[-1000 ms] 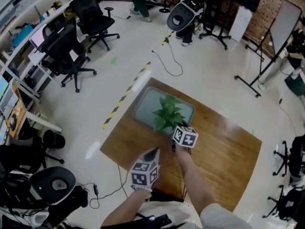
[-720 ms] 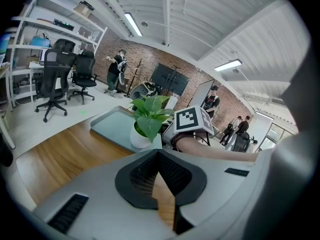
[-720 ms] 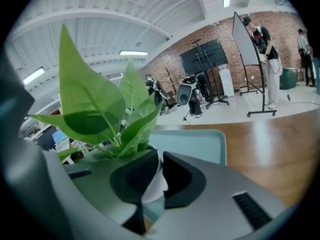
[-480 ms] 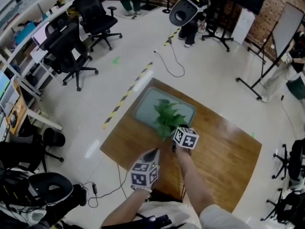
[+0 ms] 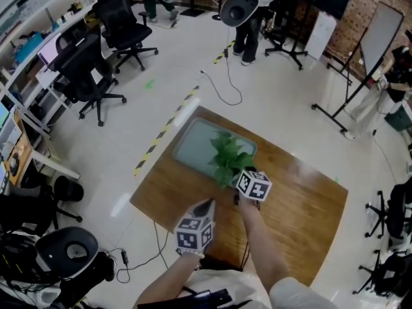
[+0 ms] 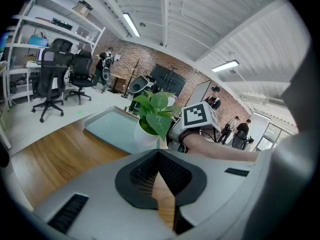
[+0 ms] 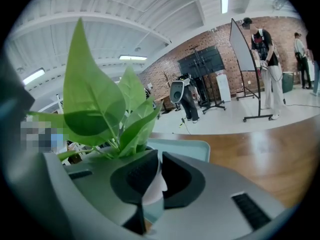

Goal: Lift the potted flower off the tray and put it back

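Holding low at the left of the head view, the left gripper (image 5: 205,206) hangs over the near edge of the wooden table (image 5: 302,205). Its jaws meet at the tips with nothing between them, and only table wood shows behind. It has the same spot and the same pose as a second ago. Office chairs (image 5: 90,69) stand well off on the floor at far left.

The grey-green tray (image 5: 193,143) lies on the table's far left part. The potted flower (image 5: 230,156) is at the tray's near right side. Its leaves now reach a bit further past the tray's near edge than a second ago, when they sat more over the middle. Cannot tell whether the pot's base touches the tray.

Just right of the leaves is the right gripper (image 7: 152,176), with its marker cube (image 5: 253,185) on top. Its jaws have just been closing and now stand narrow, pinched on the pot rim (image 7: 156,179), white between the pads, leaves rising right above them. A whiteboard (image 5: 376,31) stands at far right. The whole head view has slid a little since the earlier frame, and the table sits slightly more to the left.
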`<state>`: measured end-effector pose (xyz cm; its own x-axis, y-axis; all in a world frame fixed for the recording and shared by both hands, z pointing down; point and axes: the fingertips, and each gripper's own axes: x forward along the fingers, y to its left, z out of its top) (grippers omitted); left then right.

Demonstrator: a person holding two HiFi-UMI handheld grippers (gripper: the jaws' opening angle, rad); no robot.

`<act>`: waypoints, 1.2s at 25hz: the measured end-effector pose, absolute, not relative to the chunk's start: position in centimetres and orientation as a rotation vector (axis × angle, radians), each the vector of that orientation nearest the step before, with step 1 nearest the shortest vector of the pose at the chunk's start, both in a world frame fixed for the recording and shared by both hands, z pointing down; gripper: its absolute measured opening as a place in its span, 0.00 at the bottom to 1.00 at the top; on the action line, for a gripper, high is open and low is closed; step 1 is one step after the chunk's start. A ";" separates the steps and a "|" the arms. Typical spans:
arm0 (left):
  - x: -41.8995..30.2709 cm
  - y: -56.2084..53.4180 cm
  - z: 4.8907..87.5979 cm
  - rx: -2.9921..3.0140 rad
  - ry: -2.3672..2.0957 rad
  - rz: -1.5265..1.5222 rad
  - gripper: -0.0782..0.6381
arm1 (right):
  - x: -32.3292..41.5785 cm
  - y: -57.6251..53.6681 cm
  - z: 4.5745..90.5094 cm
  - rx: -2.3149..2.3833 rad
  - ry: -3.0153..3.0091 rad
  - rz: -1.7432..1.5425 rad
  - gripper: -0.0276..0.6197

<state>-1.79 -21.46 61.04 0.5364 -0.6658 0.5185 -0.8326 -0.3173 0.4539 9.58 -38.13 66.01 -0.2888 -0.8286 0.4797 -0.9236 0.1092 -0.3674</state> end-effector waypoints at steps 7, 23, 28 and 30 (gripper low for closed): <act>0.0 -21.3 60.6 2.114 -1.169 0.296 0.10 | 13.9 -36.9 63.8 1.878 -2.201 0.917 0.10; 3.9 -19.7 61.5 2.137 -1.087 0.314 0.10 | 23.1 -28.4 66.6 2.062 -2.009 1.024 0.10; 5.1 -18.7 61.6 2.145 -1.061 0.328 0.10 | 24.5 -25.7 67.9 2.087 -1.960 1.057 0.10; 5.6 -18.2 61.6 2.151 -1.050 0.337 0.10 | 25.2 -25.0 68.3 2.096 -1.943 1.074 0.10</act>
<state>5.63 -18.21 61.56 0.6359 -0.5839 0.5047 -0.7685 -0.4190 0.4836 25.19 -24.97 68.31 -0.0551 -0.8410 0.5382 -0.9032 -0.1878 -0.3859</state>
